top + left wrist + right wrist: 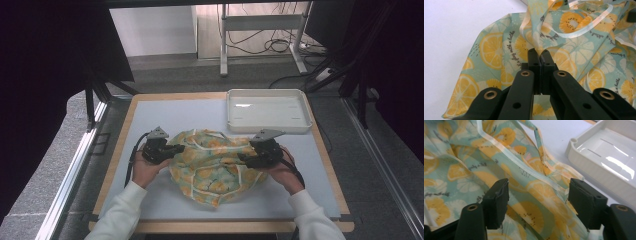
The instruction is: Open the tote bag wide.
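My left gripper [176, 148] sits at the left edge of the crumpled cloth [217, 165], with my left hand [145, 170] behind it on the near side. In the left gripper view its two black jaws are pressed tight together, and a fold of the cloth [499, 52] is pinched at their tips, so this claw is clamped on the fabric. The cloth is pale teal, printed with orange and lemon slices and small script, and edged with a pale ribbon-like binding [584, 30] that loops across the far part of that view.

The cloth itself lies bunched in a rounded heap on the grey mat [200, 112], in the middle of the table and towards the near side, between my two grippers.

My right gripper [244, 159] comes in at the right edge of the heap, my right hand [285, 172] holding it from the near right. In the right gripper view its jaws stand wide apart, with the cloth [529, 195] and a strip of its binding lying between them; the pads do not press on the fabric, so this claw is open over the cloth, not gripping.

To the far right stands a shallow white tray [305, 107], just beyond the cloth's right part and near my right gripper.
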The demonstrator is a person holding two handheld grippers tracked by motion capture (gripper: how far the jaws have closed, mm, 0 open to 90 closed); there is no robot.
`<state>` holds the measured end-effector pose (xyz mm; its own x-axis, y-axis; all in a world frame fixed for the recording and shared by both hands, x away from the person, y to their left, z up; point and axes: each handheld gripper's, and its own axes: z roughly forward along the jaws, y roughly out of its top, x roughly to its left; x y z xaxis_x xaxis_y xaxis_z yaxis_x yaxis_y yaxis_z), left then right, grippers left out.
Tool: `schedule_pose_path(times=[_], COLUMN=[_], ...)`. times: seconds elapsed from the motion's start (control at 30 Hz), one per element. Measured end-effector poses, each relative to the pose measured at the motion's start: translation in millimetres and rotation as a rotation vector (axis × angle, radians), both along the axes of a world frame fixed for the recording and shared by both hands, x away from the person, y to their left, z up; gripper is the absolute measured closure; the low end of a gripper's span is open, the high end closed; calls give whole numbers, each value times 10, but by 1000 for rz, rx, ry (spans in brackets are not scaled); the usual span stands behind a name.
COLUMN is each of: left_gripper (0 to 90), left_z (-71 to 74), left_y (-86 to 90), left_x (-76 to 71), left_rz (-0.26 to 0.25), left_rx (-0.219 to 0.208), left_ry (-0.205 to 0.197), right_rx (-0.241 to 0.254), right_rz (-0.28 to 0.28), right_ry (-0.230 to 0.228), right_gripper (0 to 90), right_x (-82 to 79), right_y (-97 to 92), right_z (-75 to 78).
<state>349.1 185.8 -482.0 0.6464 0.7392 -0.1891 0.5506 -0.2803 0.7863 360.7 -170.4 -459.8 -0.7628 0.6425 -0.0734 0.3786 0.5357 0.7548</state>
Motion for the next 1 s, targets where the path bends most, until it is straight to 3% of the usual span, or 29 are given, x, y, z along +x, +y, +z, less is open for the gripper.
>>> schedule_pose_path(times=[0.17,0.37,0.5,0.6,1.0], left_gripper=[899,899,899,899,899], left_z=[-7,-2,-2,2,48], left_y=[6,-6,-3,6,22], left_x=[8,-3,-1,1,-9], left_rz=[0,-4,-5,-5,1], left_rx=[-2,-3,-2,-3,-11], left_ry=[5,-2,0,2,-14], right_rx=[-46,-21,4,18,86], right_rz=[13,-36,-51,-55,-54], right_ry=[11,25,33,33,-1], right_gripper=[459,719,844,881,887], right_x=[25,56,62,59,86], right_y=[56,20,14,12,8], right_z=[-89,-130,-123,-111,42])
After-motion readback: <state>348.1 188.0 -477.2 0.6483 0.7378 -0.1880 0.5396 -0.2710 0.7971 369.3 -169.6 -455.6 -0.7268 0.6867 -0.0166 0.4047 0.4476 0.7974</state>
